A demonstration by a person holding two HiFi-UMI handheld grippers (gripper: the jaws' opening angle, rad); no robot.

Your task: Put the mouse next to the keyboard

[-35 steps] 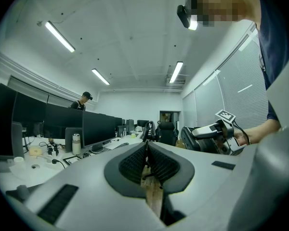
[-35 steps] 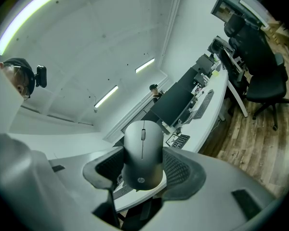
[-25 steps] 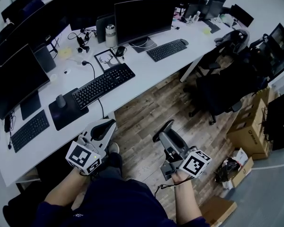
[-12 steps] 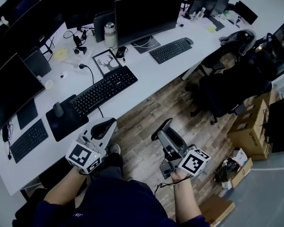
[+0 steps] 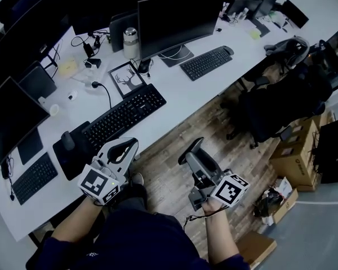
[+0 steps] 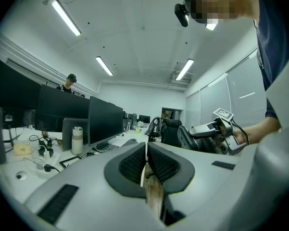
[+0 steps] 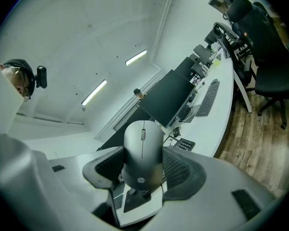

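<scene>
A long white desk (image 5: 177, 91) runs from the lower left of the head view up to the upper right, and its front edge meets a wide stretch of bare wood floor (image 5: 211, 131). A black office chair (image 5: 273, 108) stands on that floor at the right, well apart from both grippers. The black keyboard (image 5: 124, 116) lies slantwise in the left centre of the frame, with a strip of bare white desk along its right end and its near side. A dark mouse pad (image 5: 73, 151) sits just off its lower left end.

The left gripper (image 5: 123, 151) hangs over the desk's front edge, below the keyboard. Its 2 jaws are pressed together to a thin slit with nothing between them. The right gripper (image 5: 192, 147) hovers over the floor at lower centre, clear of the desk. Its jaws are clamped on the sides of the grey mouse (image 7: 142, 153), which stands on end between the 2 ribbed pads, scroll wheel uppermost.
</scene>
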